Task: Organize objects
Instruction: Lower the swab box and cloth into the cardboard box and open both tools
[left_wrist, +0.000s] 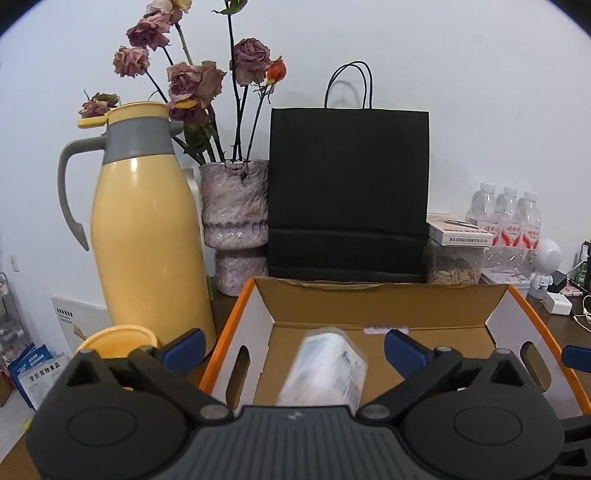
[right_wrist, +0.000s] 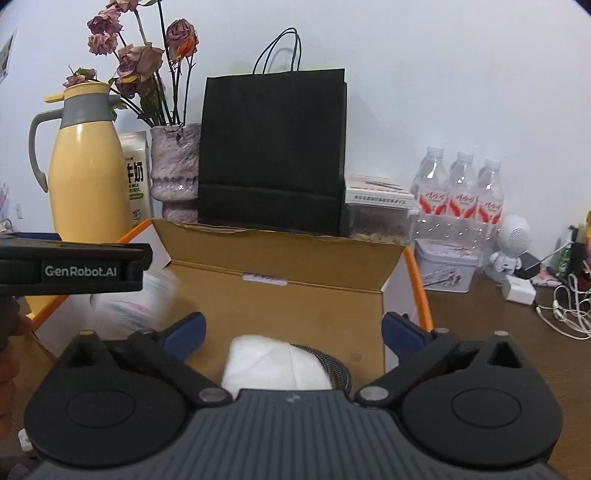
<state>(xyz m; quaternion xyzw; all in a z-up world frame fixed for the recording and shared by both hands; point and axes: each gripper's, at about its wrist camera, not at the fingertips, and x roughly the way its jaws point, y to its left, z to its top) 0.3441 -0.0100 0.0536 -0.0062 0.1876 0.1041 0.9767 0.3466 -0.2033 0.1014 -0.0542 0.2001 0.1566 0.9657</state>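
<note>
With both the left gripper (left_wrist: 293, 349) and right gripper (right_wrist: 293, 334) spread wide and empty, a blurred plastic-wrapped white packet (left_wrist: 325, 369) and a soft white bundle (right_wrist: 275, 363) already lie inside the orange-edged cardboard box (left_wrist: 373, 302), leaving the clutter around the box seemingly unsorted.

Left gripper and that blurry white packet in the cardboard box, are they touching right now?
Apart. The left wrist view shows the left gripper wide open, with the white packet between its fingers and cardboard box floor visible on both sides of it.
</note>
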